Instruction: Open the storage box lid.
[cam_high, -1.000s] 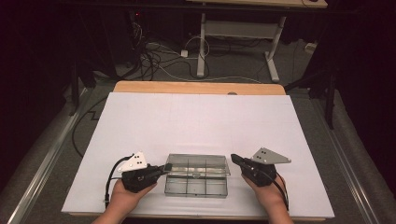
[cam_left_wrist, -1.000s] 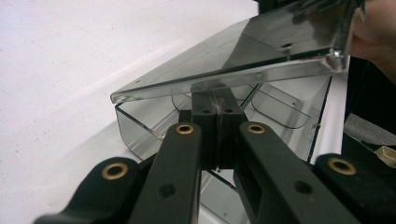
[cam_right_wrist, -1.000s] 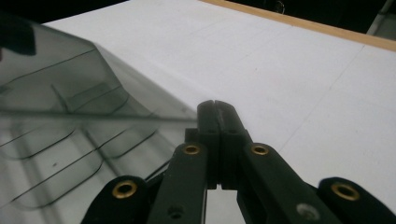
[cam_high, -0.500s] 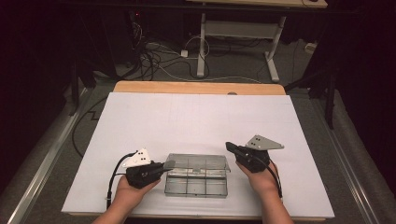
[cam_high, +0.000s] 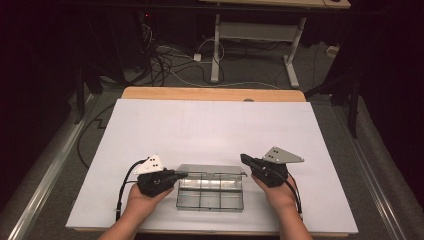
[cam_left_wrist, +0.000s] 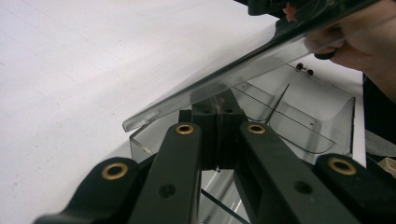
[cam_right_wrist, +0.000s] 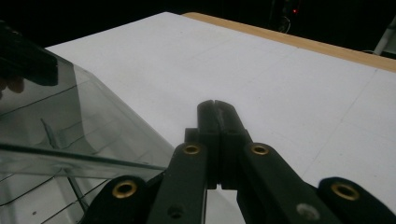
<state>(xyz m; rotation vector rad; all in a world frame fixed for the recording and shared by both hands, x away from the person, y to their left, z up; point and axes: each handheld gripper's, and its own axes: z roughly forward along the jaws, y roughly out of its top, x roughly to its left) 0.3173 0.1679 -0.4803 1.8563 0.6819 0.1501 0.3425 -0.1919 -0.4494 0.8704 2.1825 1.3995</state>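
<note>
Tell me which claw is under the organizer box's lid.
The left claw: its shut tips sit beneath the raised clear lid of the compartment box. The right claw is outside, at the lid's right end.

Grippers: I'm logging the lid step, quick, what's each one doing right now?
Left gripper: jaws shut, empty, tips under the raised lid of the clear compartment box.
Right gripper: jaws shut, empty, by the lid's right end.

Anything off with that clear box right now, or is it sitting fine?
Nothing damaged or spilled. The clear box sits square on the white table, its lid raised partway; compartments look empty.
</note>
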